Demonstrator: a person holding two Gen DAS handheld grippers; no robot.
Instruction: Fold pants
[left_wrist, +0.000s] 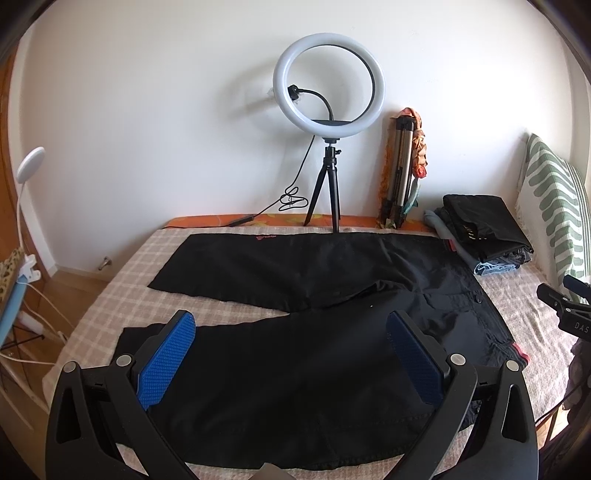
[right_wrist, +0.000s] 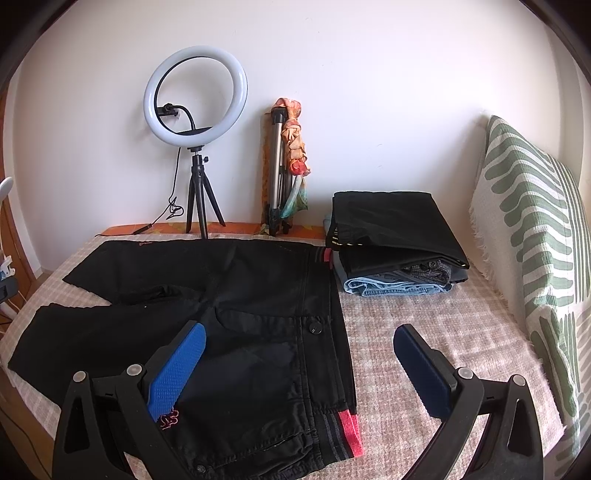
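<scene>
Black pants lie spread flat on a checked bedspread, both legs pointing left and the waistband with a red trim at the right. My left gripper is open and hovers above the near leg, holding nothing. My right gripper is open above the waistband corner, its left finger over the pants and its right finger over bare bedspread. The right gripper's body also shows at the right edge of the left wrist view.
A stack of folded clothes sits at the back right of the bed. A ring light on a tripod and a folded tripod stand by the wall. A striped green pillow leans at the right.
</scene>
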